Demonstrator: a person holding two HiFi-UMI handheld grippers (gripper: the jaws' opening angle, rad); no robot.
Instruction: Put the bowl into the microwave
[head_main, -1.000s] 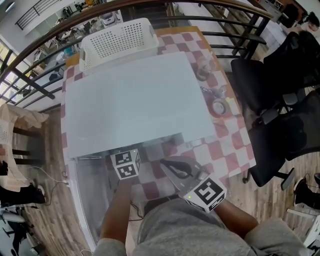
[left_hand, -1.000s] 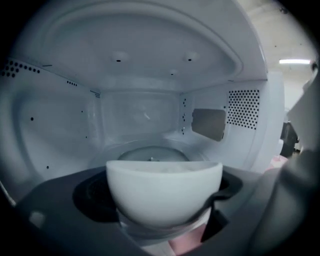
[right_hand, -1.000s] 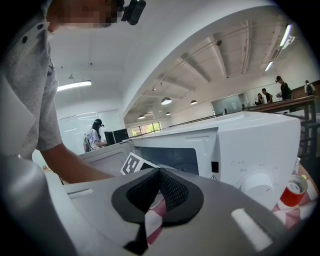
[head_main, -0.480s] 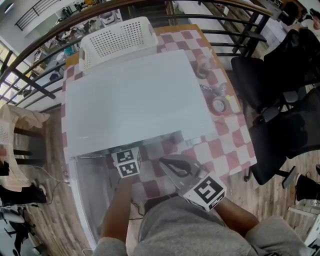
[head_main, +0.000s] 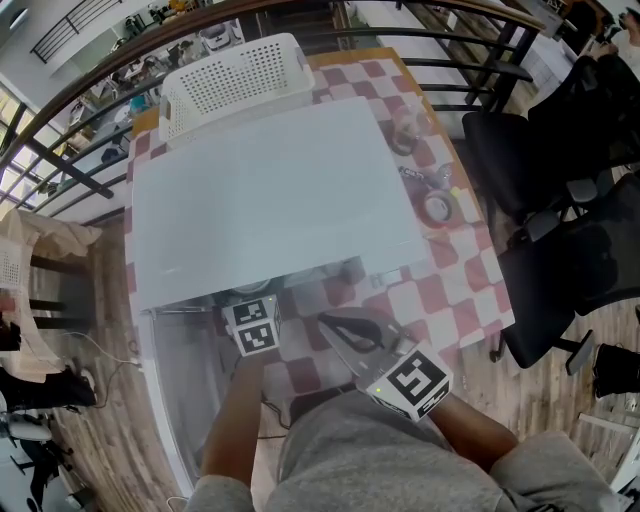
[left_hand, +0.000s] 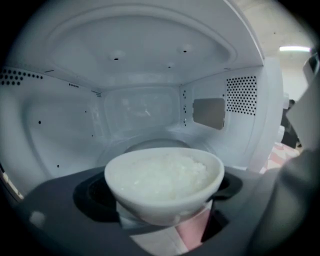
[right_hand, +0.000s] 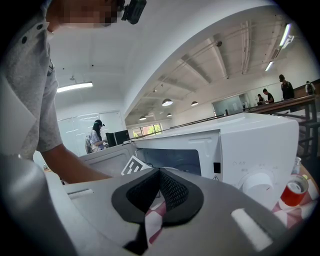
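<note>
Left tool (head_main: 252, 324): edged slightly forward; clamped on white bowl (left_hand: 162, 200) of rice (left_hand: 165, 172), at open microwave (left_hand: 150, 60) mouth. Right tool (right_hand: 160, 192): jaws together, empty, over checkered tabletop (head_main: 440, 300).

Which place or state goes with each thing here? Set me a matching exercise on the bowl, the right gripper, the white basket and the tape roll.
Things:
1. bowl
2. right gripper
3. white basket
4. tape roll

Places or states:
A. on the checked cloth, right of the microwave
B. clamped in the left gripper, facing the open cavity
C. jaws together, nothing between them
D. beyond the microwave's far side

Pairs: 1-B; 2-C; 3-D; 4-A
</note>
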